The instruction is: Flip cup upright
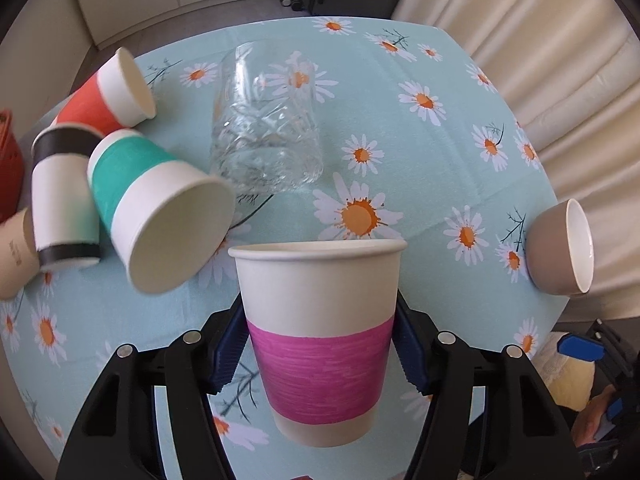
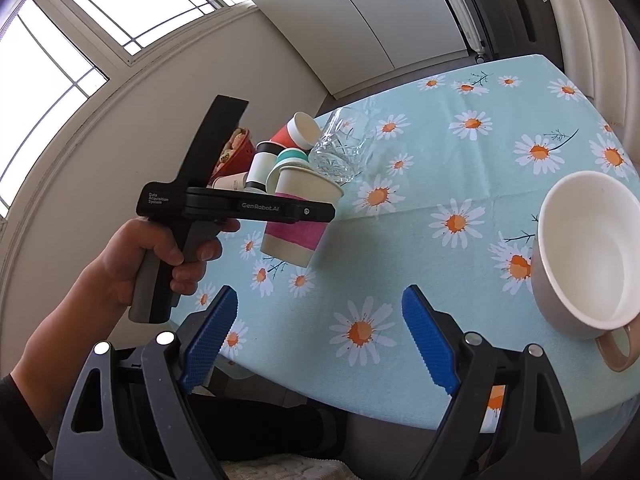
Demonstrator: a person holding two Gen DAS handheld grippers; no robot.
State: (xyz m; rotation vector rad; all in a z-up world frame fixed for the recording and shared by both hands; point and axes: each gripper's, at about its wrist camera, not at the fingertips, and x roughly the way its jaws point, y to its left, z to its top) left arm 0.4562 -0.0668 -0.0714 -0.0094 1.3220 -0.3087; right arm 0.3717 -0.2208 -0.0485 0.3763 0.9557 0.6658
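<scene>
The left gripper [image 1: 320, 352] is clamping the pink-banded paper cup [image 1: 320, 332] by its sides, mouth up and lifted clear of the daisy tablecloth [image 1: 420, 160], just in front of the toppled glass tumbler [image 1: 266, 128]. The flip itself looks finished; the setting-down is still pending. Next it needs lowering onto a bare patch in front of the tumbler (the teal cup [image 1: 160, 208] is lying close alongside), base flat, before letting go. The right gripper [image 2: 320, 336] is hanging empty, jaws spread, beside the beige mug [image 2: 588, 256].
</scene>
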